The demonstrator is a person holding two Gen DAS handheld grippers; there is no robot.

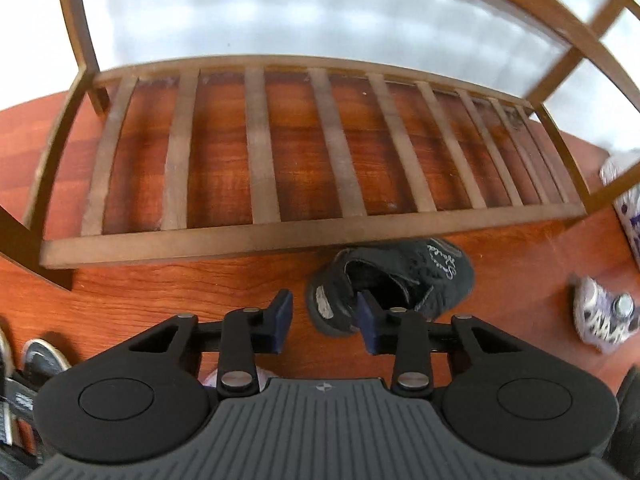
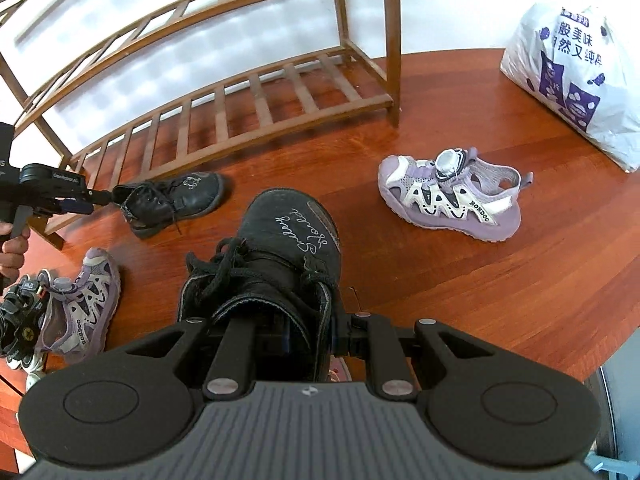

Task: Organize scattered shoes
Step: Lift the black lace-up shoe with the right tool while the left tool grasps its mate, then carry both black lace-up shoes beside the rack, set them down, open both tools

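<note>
Second black boot [image 1: 390,280] lying on the floor just before the shoe rack [image 1: 304,240], toe toward the rack, collar at the narrowed, unclamped left claw [image 1: 325,316]; right claw [image 2: 310,338] clamped on its mate [image 2: 276,256].
</note>
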